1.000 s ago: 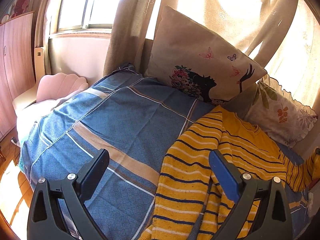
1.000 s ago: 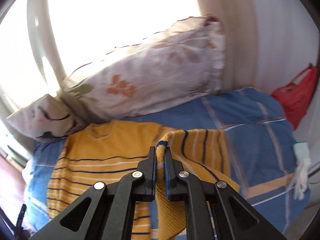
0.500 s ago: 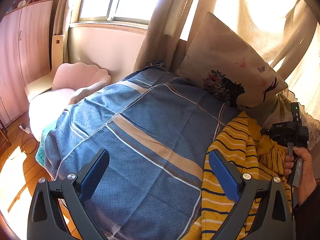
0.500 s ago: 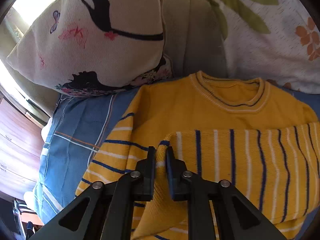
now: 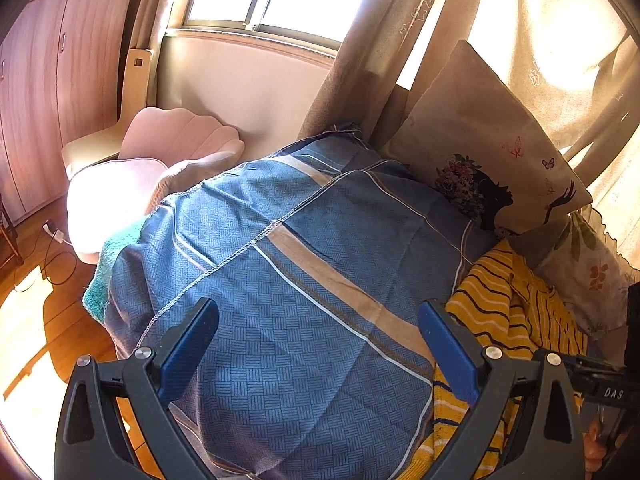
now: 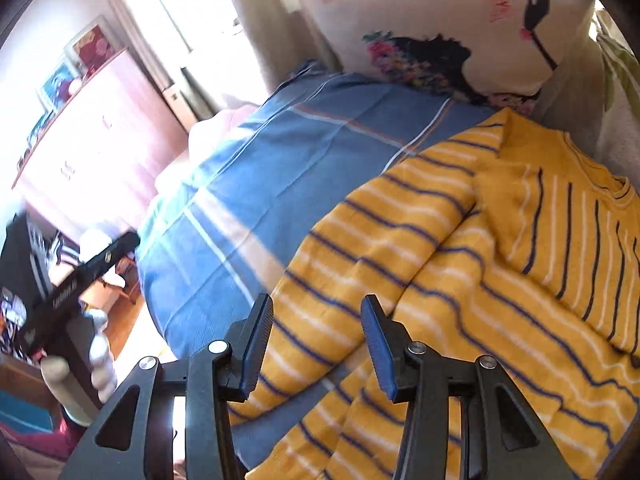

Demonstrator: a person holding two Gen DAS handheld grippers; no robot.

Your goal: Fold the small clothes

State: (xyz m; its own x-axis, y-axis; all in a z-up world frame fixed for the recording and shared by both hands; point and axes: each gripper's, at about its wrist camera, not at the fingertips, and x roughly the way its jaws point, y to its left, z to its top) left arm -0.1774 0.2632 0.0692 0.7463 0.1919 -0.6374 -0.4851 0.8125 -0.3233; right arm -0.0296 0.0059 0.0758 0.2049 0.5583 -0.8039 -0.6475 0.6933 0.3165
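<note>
The yellow striped sweater (image 6: 460,264) lay on the bed's blue checked cover (image 5: 304,280), below the printed pillow (image 6: 448,28) and just beside the floral pillow (image 5: 588,272). One sleeve was folded across its chest; its lower hem ran out of the right wrist picture, and in the left wrist view only a bunched strip of it showed at the right edge. The right claw (image 6: 316,344) pointed steeply down over the sweater's left side — its jaws had just been opening, stood partly apart, and nothing was between them. The left claw (image 5: 316,344) hung wide open over bare cover, empty. In the blurred corner of the right view, a hand (image 6: 96,360) around the left tool's handle was hard to make out — fingers only.
</note>
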